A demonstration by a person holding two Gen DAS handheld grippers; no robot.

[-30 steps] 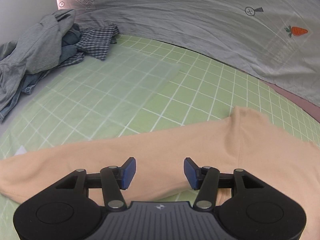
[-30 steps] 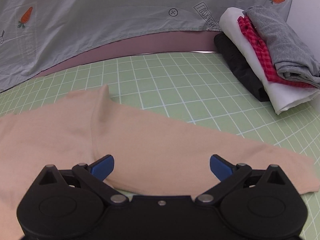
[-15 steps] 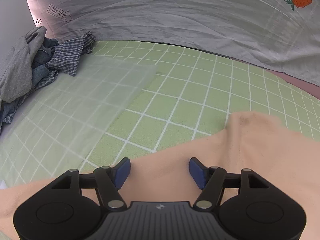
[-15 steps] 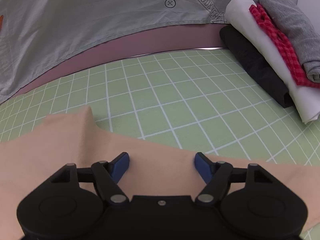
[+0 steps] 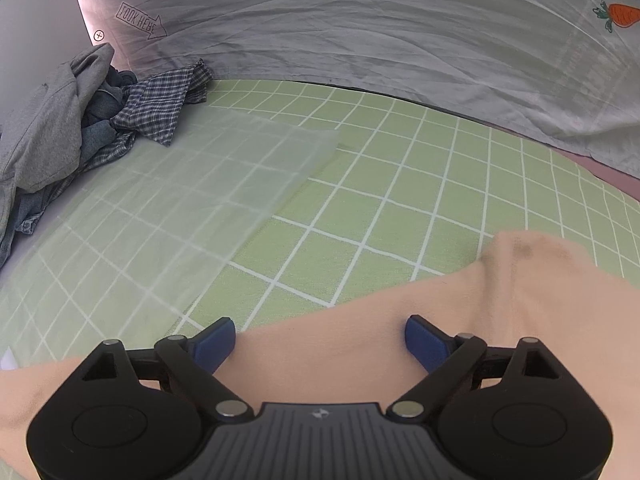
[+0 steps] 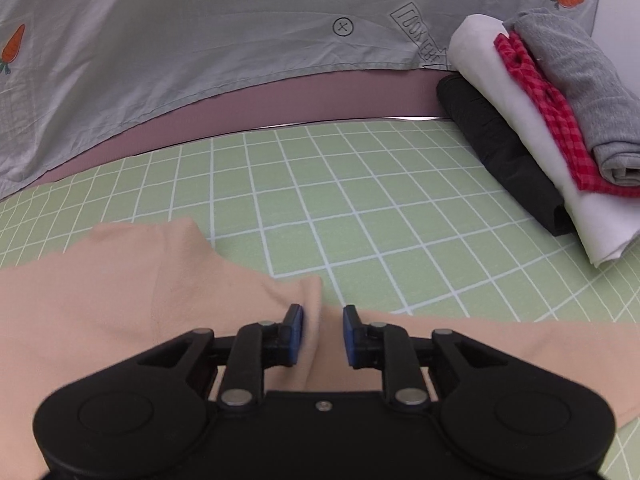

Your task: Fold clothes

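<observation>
Each wrist camera sits just behind its own gripper, angled steeply down and close over the green grid mat. Both views share the peach garment and the grey sheet behind.

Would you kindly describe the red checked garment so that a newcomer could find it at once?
Start at the green grid mat and follow it to its far right edge, where a stack of folded clothes rests. The red checked garment lies between a white piece below and a grey one on top; it alone is bright and patterned.
</observation>
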